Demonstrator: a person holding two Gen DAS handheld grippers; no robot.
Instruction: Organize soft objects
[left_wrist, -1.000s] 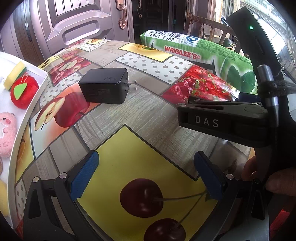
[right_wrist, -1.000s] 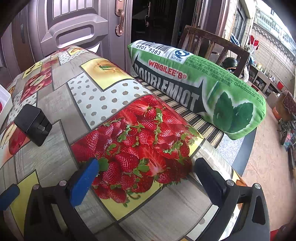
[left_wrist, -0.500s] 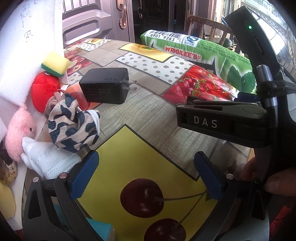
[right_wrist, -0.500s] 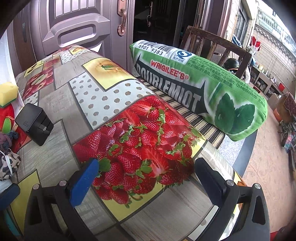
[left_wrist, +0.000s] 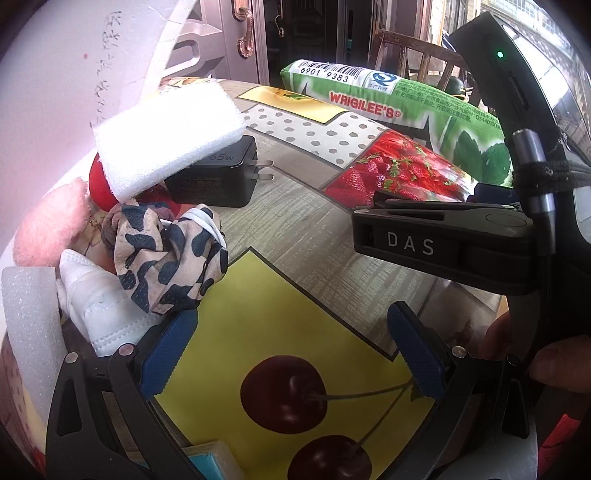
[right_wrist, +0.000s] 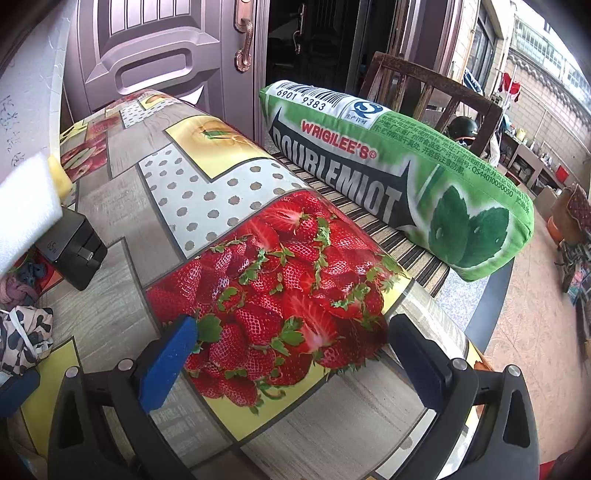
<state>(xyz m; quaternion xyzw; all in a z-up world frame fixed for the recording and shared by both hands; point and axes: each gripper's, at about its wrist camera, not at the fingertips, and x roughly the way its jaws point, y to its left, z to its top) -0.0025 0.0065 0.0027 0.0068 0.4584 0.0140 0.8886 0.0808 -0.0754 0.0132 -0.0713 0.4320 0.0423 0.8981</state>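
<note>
In the left wrist view a heap of soft things lies on the table at the left: a leopard-print cloth, a white padded cloth, a pink plush, a red plush apple and a white sponge resting on a black charger. A white foam block stands at the far left. My left gripper is open and empty, its left pad close to the cloth heap. My right gripper is open and empty over the strawberry print. The leopard cloth and charger show at its left.
A big green gum-pack pillow lies on a striped chair seat beyond the table's right edge. A tilted white tray fills the upper left. A teal and white block sits under my left gripper. The right gripper's body crosses the left wrist view.
The white tray has tipped up and its soft things have spilled onto the table by the charger. A white sponge now lies on the charger. Both grippers have stayed put and open.
</note>
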